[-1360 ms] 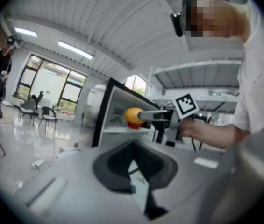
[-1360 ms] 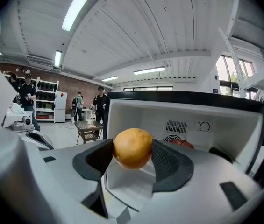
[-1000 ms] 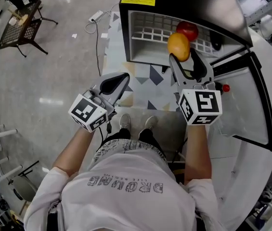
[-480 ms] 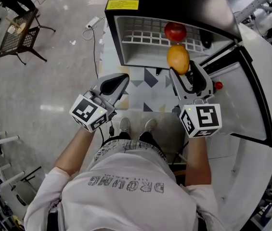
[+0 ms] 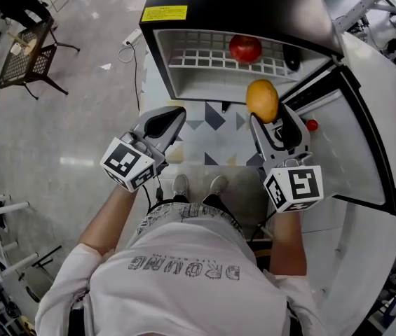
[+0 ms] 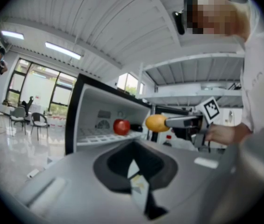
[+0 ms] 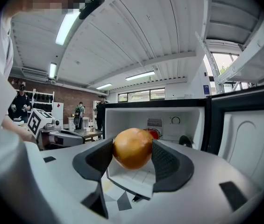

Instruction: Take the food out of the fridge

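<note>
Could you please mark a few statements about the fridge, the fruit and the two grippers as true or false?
1. The right gripper is shut on an orange-coloured fruit. True.
2. The red apple lies on the floor in front of the fridge. False: it sits on the white wire shelf inside the fridge.
3. The fridge door is closed. False: it stands open, swung to the person's right.
4. The left gripper holds nothing, its jaws together. True.
</note>
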### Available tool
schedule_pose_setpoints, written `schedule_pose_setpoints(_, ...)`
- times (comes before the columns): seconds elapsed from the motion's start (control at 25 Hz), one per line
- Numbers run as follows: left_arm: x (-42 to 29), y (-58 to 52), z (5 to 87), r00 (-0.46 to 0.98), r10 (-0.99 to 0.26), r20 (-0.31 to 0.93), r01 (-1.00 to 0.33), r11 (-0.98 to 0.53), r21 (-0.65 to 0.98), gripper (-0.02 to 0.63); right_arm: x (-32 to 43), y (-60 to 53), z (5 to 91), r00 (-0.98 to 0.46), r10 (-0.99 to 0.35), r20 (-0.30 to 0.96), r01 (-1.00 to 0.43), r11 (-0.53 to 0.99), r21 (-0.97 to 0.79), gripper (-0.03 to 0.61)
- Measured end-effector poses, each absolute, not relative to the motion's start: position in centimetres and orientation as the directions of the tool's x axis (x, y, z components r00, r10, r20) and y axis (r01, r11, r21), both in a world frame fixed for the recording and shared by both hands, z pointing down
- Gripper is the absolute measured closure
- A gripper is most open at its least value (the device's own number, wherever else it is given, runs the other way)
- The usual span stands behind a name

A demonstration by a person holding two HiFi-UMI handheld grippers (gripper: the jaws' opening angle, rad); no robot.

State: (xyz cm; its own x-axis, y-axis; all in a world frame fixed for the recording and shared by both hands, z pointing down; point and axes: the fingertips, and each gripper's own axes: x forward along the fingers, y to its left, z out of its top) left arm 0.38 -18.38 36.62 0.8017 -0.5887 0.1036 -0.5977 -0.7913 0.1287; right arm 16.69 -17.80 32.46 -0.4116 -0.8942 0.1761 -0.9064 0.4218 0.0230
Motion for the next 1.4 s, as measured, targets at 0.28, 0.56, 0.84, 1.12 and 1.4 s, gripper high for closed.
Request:
schedule_pose_setpoints(0.28,1.0,-19.1,36.1,0.796,-0.597,0.099,-0.605,-0.787,0.117,0.609,18.3,-17.4,32.6,-0.407,-0.896,0.175,-0.909,0.417,0.018,0.318)
schedule_pose_setpoints(0.56,1.3,-19.6,35.9,0.791,-0.604,0.098,-0.612,-0.783,0.114,0.609,18.8,-17.1,32.2,-0.419,-0.893,0.166,-0.905,0.426,0.005,0.319)
schedule_pose_setpoints(0.84,0.9,-20.0,35.8,0.778,-0.621,0.097,-0.628,-0.770,0.110,0.609,19.0,-17.0,32.1,-0.431,-0.888,0.163,-0.900,0.436,0.000,0.319)
schedule_pose_setpoints(1.12,0.8,-19.9,36.1,0.774,-0.625,0.098,-0.633,-0.765,0.121,0.609,18.6,-16.8,32.3,-0.445,-0.880,0.168,-0.893,0.450,-0.005,0.318)
schedule_pose_setpoints(1.4,0.7,-19.9,36.0,0.767,-0.635,0.087,-0.641,-0.757,0.129,0.609,18.6,-16.7,32.3,-0.448,-0.878,0.166,-0.891,0.453,-0.008,0.319)
